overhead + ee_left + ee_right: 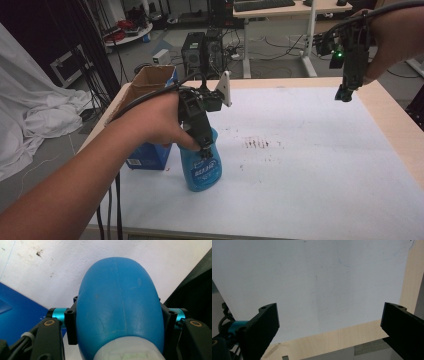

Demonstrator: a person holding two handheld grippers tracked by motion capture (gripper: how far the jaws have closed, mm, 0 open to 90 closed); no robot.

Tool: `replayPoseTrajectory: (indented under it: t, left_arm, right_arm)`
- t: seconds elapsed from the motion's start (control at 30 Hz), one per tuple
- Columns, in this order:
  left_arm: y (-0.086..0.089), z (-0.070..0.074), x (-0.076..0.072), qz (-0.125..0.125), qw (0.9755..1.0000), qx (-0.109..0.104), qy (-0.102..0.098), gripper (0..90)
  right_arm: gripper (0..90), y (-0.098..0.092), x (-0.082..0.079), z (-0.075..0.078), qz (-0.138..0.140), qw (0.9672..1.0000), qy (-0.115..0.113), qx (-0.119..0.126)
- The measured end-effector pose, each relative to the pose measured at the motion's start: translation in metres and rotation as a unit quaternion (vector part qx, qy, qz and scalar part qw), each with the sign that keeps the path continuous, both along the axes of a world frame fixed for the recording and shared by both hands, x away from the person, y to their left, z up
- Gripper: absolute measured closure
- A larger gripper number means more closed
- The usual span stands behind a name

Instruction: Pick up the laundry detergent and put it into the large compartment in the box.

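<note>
A blue spray bottle (202,169) with a printed label stands upright on the white sheet (310,170), left of centre. My left gripper (205,148) reaches down from above and is shut on the bottle's upper body. In the left gripper view both black jaws press against the sides of the blue bottle (117,302), and its pale neck shows at the bottom edge. My right gripper (344,94) hangs over the far right part of the table, pointing down. Its jaws (329,322) stand wide open with nothing between them, above the sheet's border.
An open cardboard box (150,82) sits at the table's far left, with a blue carton (147,157) just left of the bottle. A reddish-brown stain (256,143) marks the sheet near the middle. Bare wood table edge (395,120) runs along the right.
</note>
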State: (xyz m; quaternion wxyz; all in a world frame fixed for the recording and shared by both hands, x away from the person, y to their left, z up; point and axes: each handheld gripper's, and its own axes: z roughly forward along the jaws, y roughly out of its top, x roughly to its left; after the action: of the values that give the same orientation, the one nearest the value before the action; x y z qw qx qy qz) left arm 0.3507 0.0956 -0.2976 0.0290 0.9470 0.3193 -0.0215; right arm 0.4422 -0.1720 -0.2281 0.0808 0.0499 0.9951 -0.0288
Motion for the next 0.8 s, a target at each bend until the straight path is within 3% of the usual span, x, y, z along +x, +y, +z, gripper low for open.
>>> replayPoseTrajectory:
  t: [0.6,0.8]
  left_arm:
    - [0.002,0.002,0.005,-0.010,0.9998,0.007,0.013,37.9]
    - [0.000,0.023,0.003,-0.021,0.9997,0.005,0.008,37.9]
  right_arm:
    - [0.9,-0.003,-0.002,0.000,-0.008,1.0000,-0.001,0.002]
    - [0.9,-0.003,-0.002,0.000,-0.008,1.0000,-0.001,0.002]
